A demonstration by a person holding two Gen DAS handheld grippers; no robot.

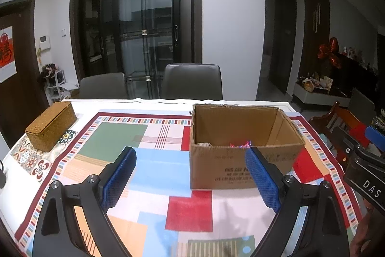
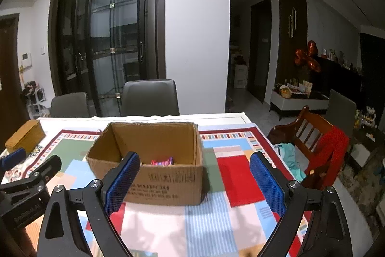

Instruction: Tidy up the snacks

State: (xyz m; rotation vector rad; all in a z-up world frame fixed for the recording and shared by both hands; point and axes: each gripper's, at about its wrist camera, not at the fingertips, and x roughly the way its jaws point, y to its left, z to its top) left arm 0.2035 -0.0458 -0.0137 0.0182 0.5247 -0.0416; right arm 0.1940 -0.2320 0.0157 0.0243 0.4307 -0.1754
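Note:
An open cardboard box (image 1: 240, 165) stands on the patterned tablecloth; it also shows in the right wrist view (image 2: 163, 182). Inside it lies a pink-and-red snack packet (image 1: 240, 144), also visible in the right wrist view (image 2: 162, 162), and a pale packet (image 1: 203, 144) at the box's left. My left gripper (image 1: 191, 175) is open and empty, held above the cloth in front of the box's left part. My right gripper (image 2: 195, 181) is open and empty, in front of the box's right part. Each gripper shows at the edge of the other's view.
A woven lidded basket (image 1: 51, 125) sits at the table's far left, also in the right wrist view (image 2: 24, 135). Two grey chairs (image 1: 192, 81) stand behind the table. A wooden chair (image 2: 312, 143) with red and teal cloth stands at the right.

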